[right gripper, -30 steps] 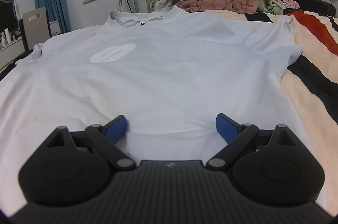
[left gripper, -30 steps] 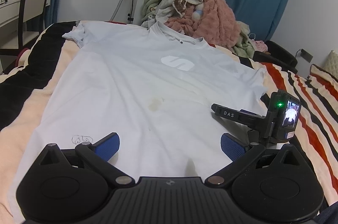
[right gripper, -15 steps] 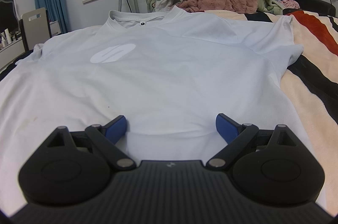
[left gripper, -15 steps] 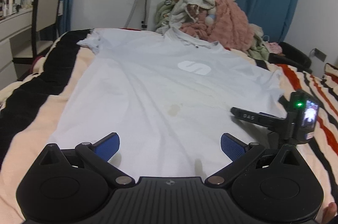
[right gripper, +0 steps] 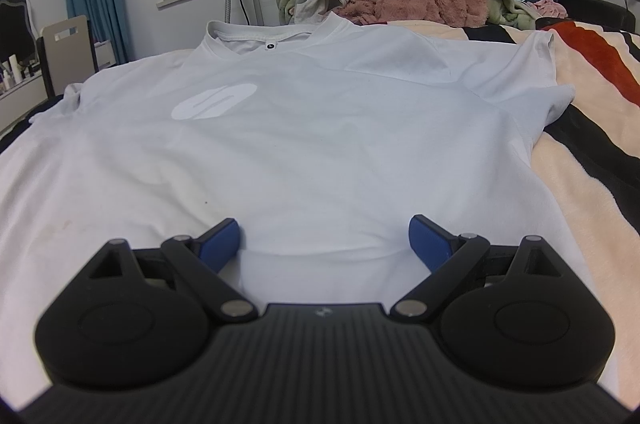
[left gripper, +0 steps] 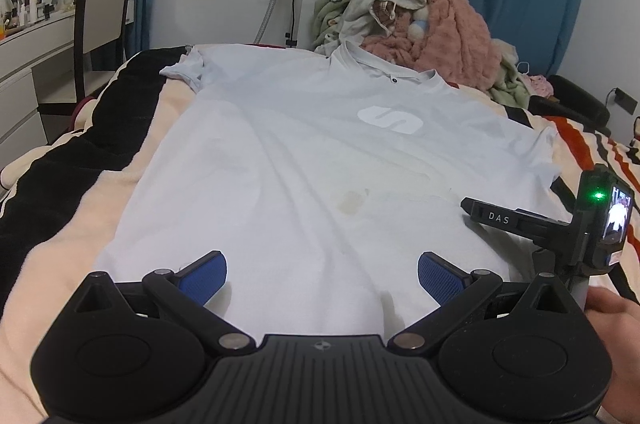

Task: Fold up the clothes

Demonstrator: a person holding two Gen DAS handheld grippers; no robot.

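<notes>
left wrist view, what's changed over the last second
The left gripper has pulled back toward the hem and swung left, so more of the t-shirt and chair show. Nothing was grasped or released. The right gripper stayed put, open at the hem; the shirt lies flat as before.

- Left claw (left gripper: pixel 322 274): matte black ribbed body, blue textured pads, silver pivot screws.
- Right claw (right gripper: pixel 324 240): same build (its side shows "DAS" lettering and a green light).
- Bare-skinned hand (left gripper: pixel 612 336).
</notes>
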